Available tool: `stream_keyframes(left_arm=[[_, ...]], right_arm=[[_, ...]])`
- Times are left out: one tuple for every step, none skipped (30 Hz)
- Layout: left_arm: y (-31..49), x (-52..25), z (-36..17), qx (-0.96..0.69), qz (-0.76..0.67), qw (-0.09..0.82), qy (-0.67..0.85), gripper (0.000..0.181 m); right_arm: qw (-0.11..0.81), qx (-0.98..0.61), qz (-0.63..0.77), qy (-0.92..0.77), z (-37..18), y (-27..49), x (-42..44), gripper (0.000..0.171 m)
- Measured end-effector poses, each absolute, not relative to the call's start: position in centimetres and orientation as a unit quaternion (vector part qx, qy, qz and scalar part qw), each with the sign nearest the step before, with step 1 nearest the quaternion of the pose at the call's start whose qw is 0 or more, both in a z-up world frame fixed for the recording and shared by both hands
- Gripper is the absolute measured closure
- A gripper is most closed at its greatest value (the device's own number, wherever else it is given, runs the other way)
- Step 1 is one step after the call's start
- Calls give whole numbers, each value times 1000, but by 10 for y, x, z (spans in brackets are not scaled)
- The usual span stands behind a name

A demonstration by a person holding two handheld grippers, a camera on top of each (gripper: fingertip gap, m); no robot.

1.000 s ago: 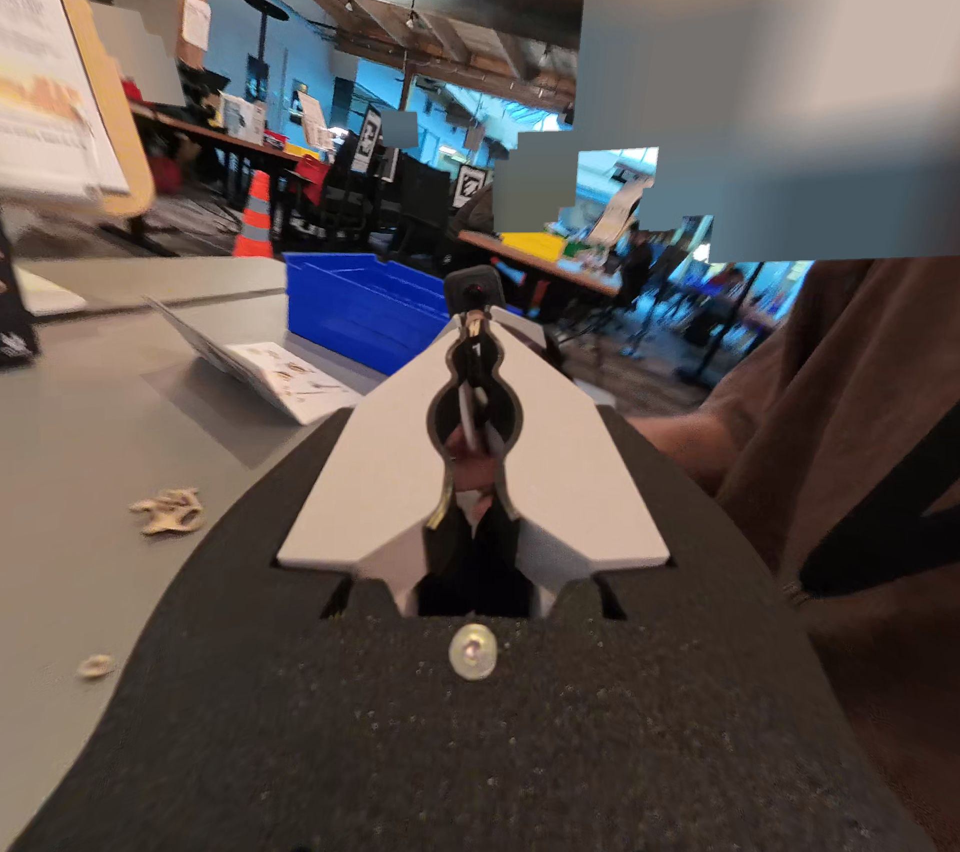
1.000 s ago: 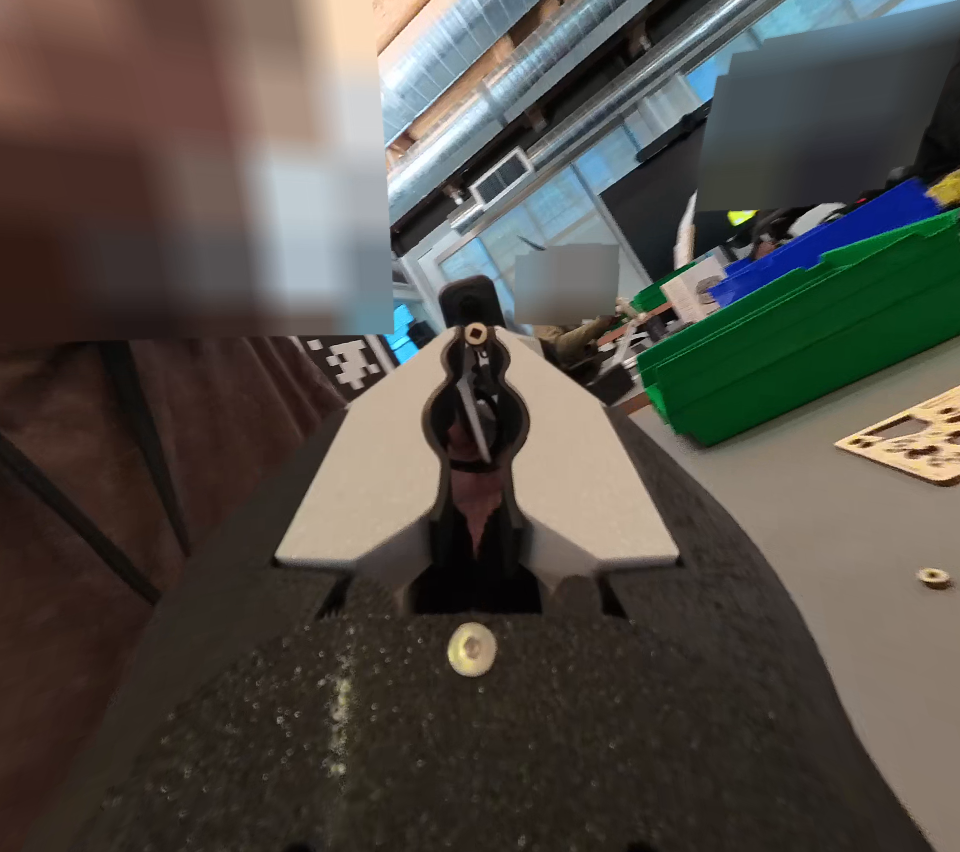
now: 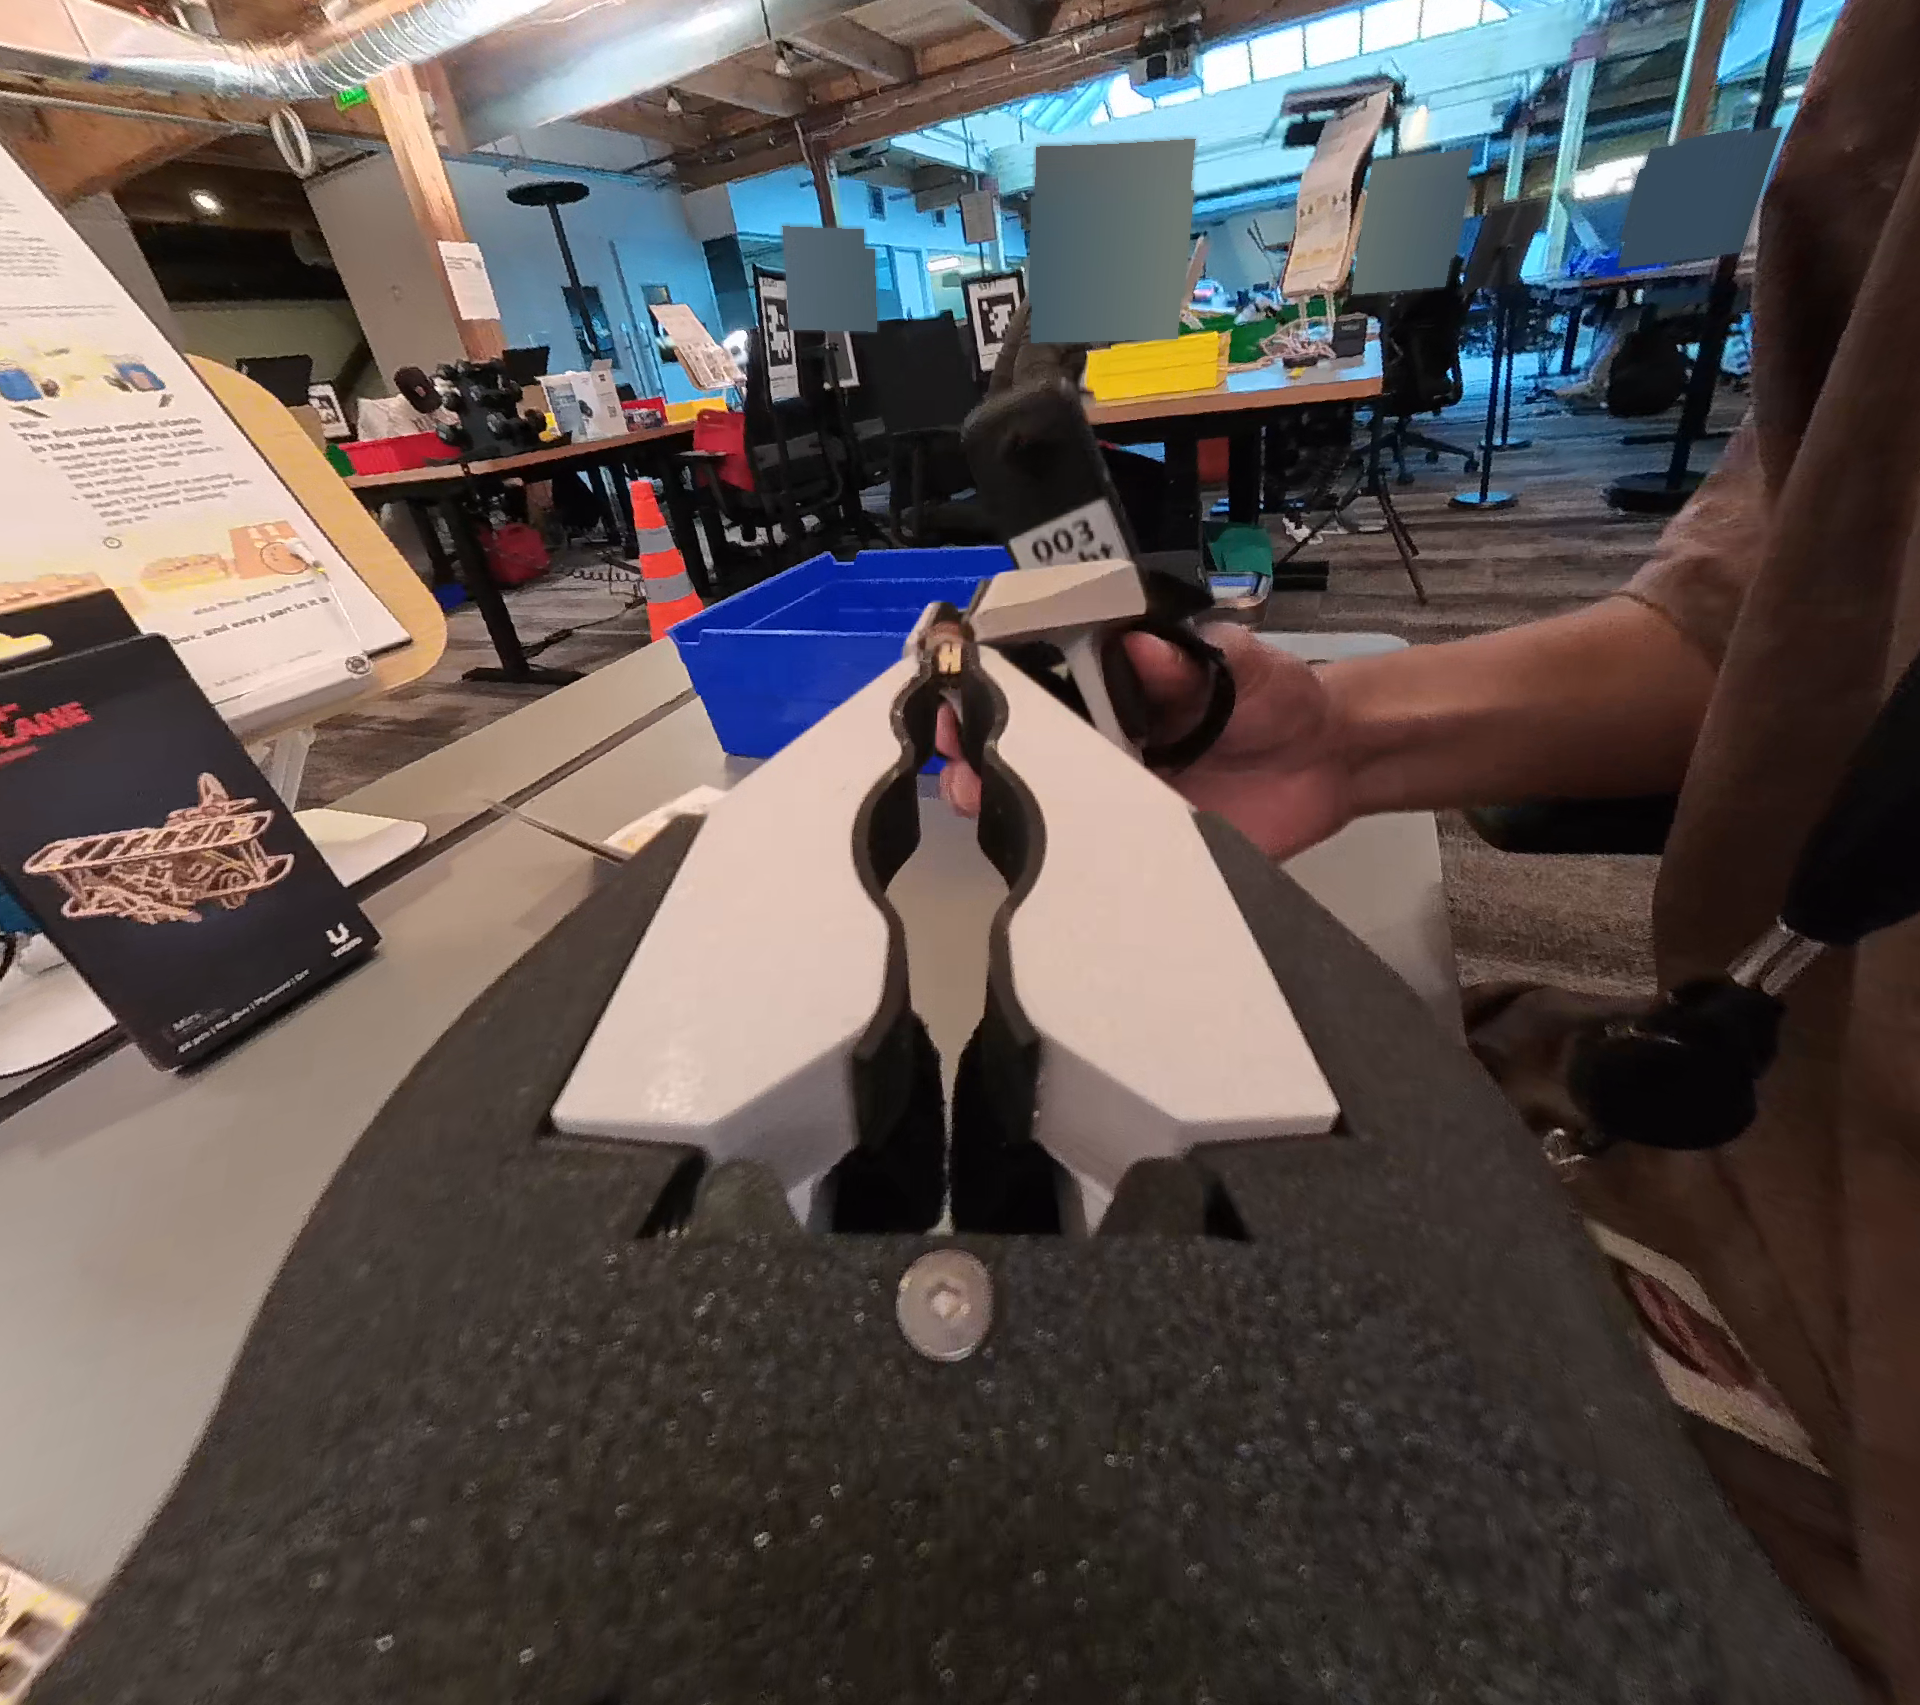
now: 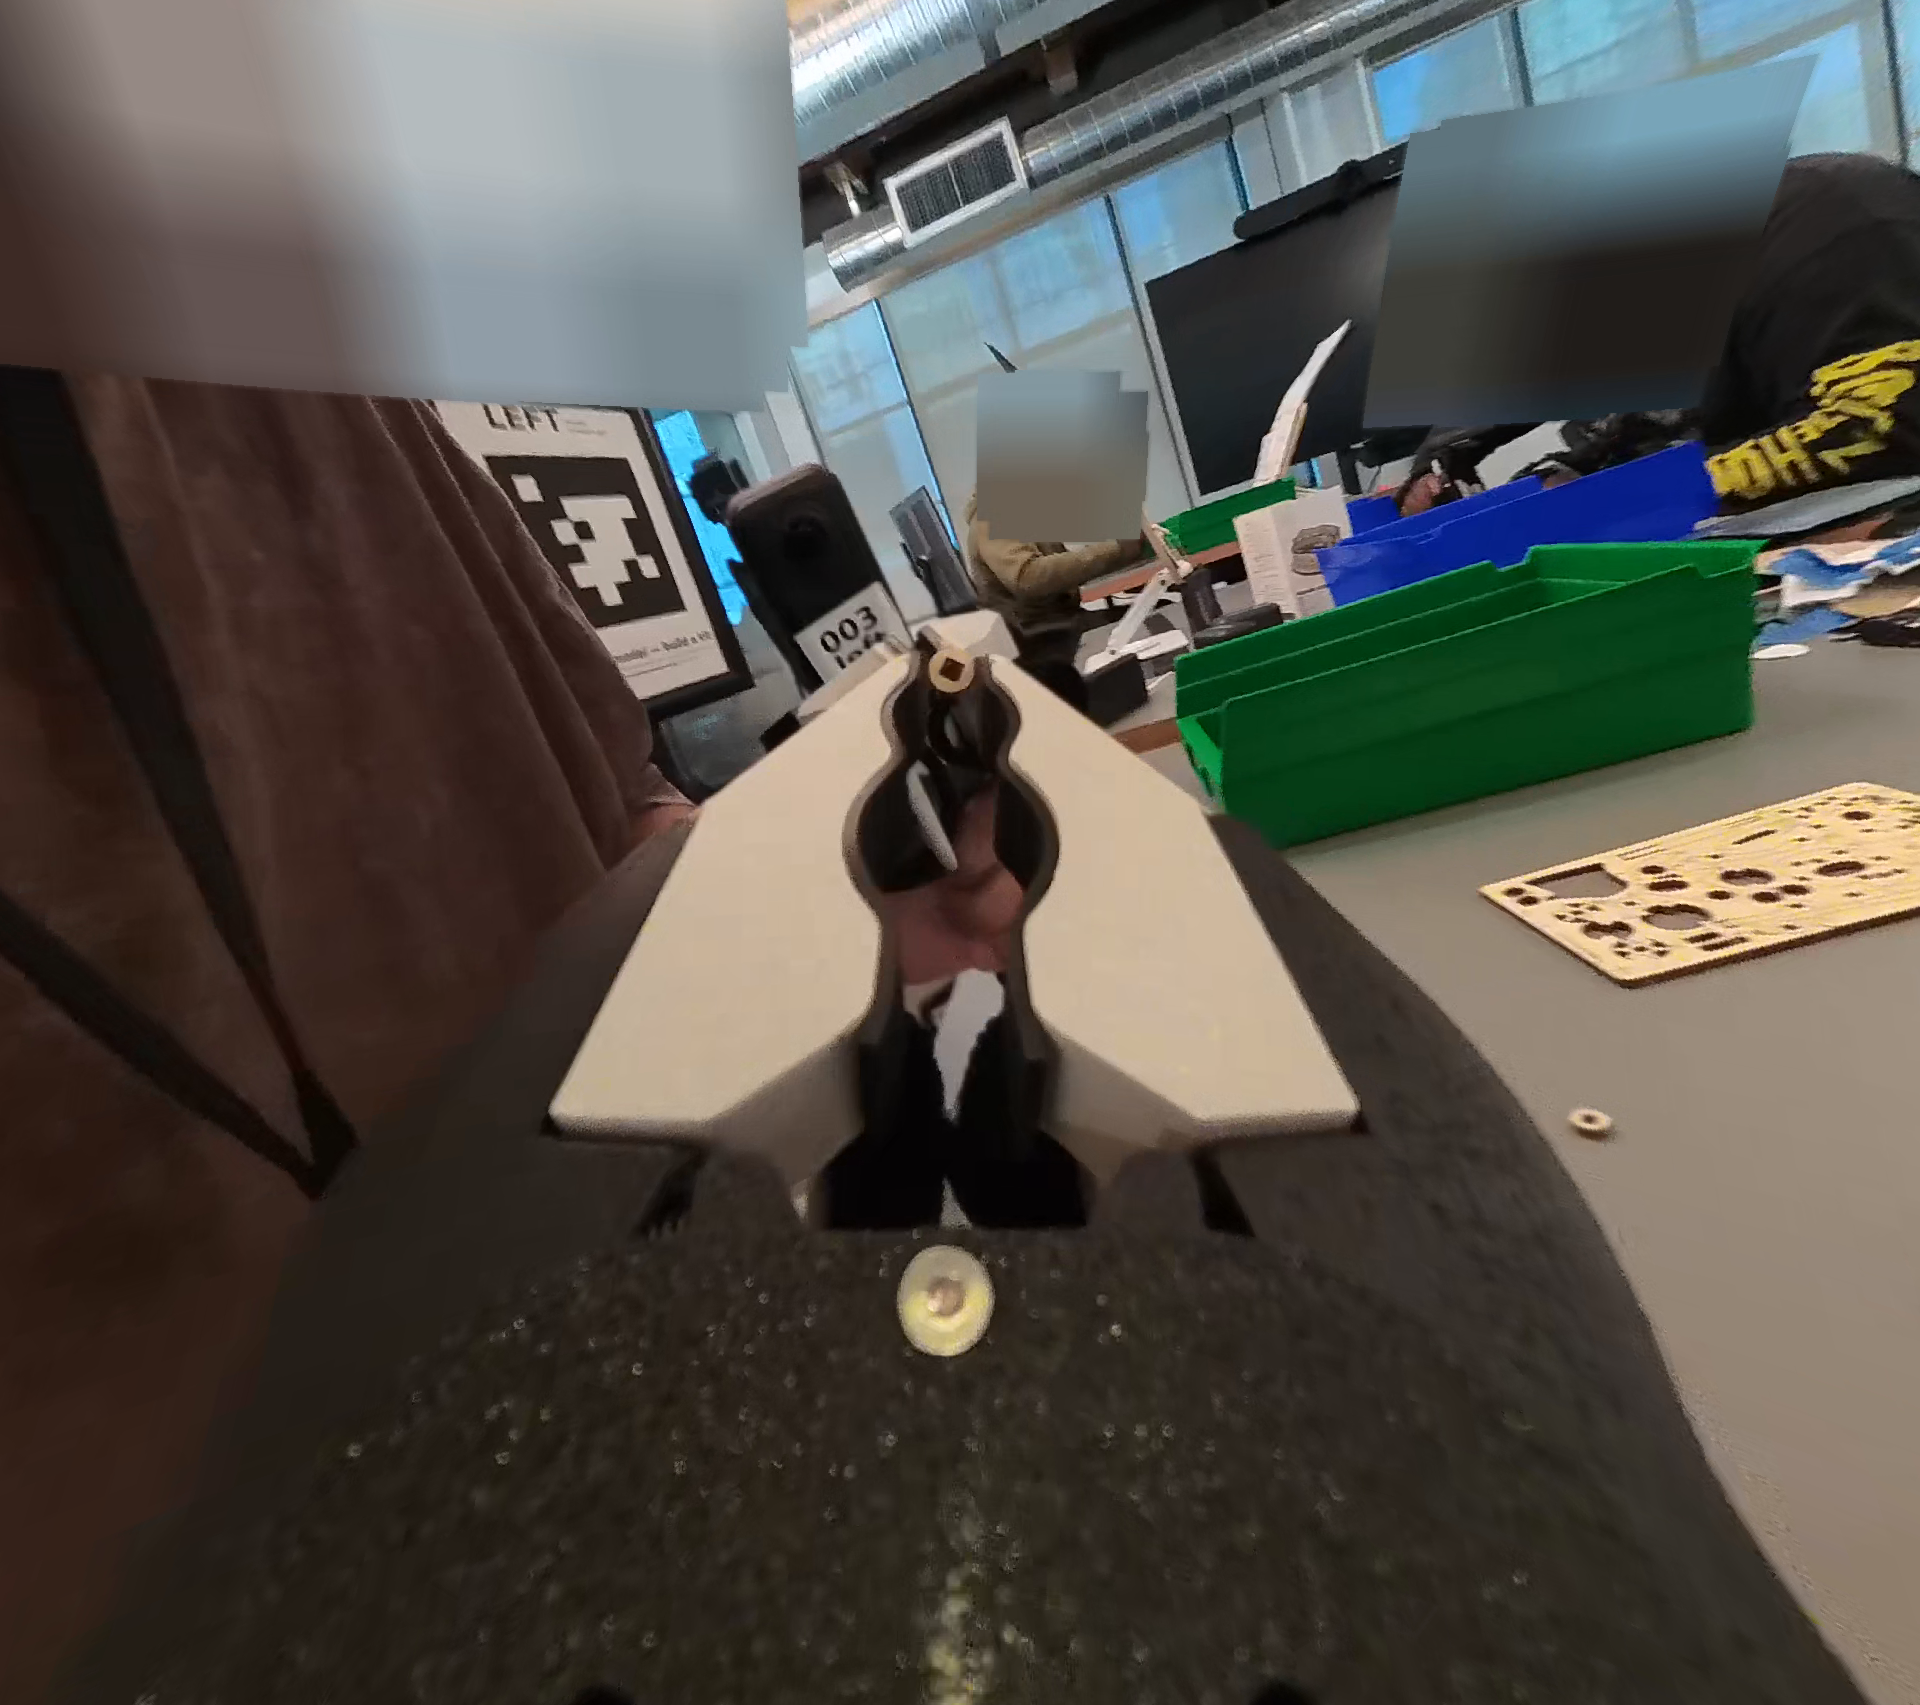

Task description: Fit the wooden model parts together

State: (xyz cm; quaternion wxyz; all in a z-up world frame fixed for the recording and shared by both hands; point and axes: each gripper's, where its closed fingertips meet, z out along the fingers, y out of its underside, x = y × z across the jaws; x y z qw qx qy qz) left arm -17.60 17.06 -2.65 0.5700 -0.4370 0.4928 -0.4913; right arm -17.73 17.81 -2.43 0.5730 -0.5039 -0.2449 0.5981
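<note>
Bins, blue (image 3: 831, 647) and green (image 4: 1475, 699), show no contents

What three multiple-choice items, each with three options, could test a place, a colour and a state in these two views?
1. In the right wrist view, where does the punched wooden sheet lie?
A. Flat on the grey table, near the green bin
B. Inside a yellow bin
C. In a person's hand

2. In the left wrist view, what colour is the bin just behind the left gripper?
A. Red
B. White
C. Blue

3. In what state is the right gripper?
A. Wide open and empty
B. Shut on a small wooden part
C. Lying on the table

Answers:
1 A: the sheet rests on bare tabletop beside the bin.
2 C: its walls are plainly blue.
3 B: the part with a square hole sits between the closed tips.
</note>
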Motion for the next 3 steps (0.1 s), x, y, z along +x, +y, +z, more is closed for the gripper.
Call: stream_keyframes(left_arm=[[170,-176,-25,-436,-494,570,490,179],[171,-176,-25,-438,-494,569,490,179],[171,-176,-25,-438,-490,571,492,180]], right_arm=[[565,-502,611,-237,-24,178,-178,164],[558,-501,620,-230,-24,178,-178,164],[554,-500,627,-222,-24,179,-178,163]])
